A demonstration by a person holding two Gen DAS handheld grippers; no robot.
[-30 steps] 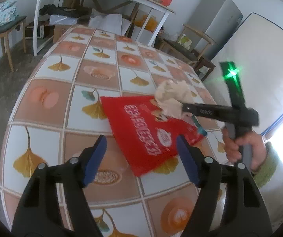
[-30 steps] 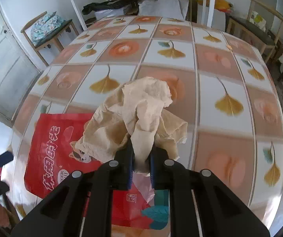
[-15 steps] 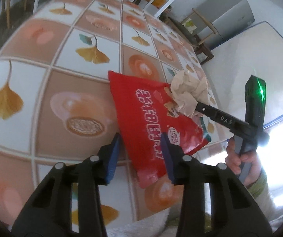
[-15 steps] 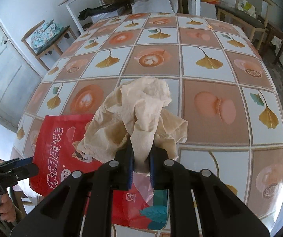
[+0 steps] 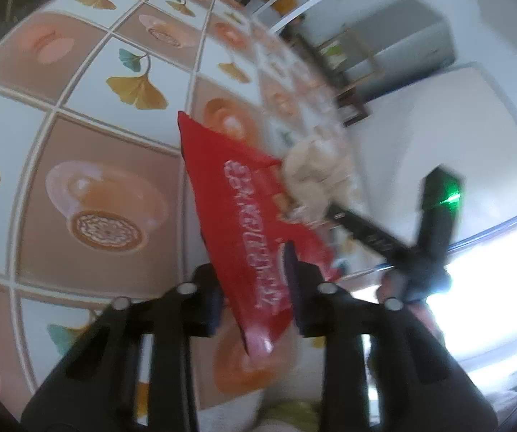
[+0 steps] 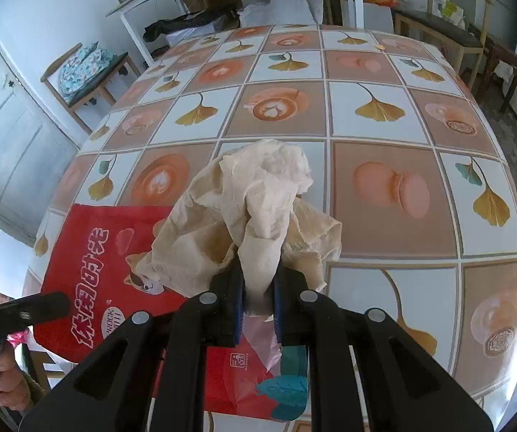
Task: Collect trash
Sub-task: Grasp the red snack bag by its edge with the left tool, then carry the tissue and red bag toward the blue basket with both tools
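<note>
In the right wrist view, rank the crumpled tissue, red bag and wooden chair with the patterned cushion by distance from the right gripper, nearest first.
1. Crumpled tissue: clamped in the right gripper.
2. Red bag: on the table just beneath, left.
3. Wooden chair with the patterned cushion: beyond the table, upper left.

**Tiled-pattern bench with one red bag on it**

The bench wears a cloth of brown and white squares printed with ginkgo leaves, coffee cups and macarons. A red snack bag lies flat at its near edge, under and to the left of the right jaws, with its near corner between the left jaws.
</note>
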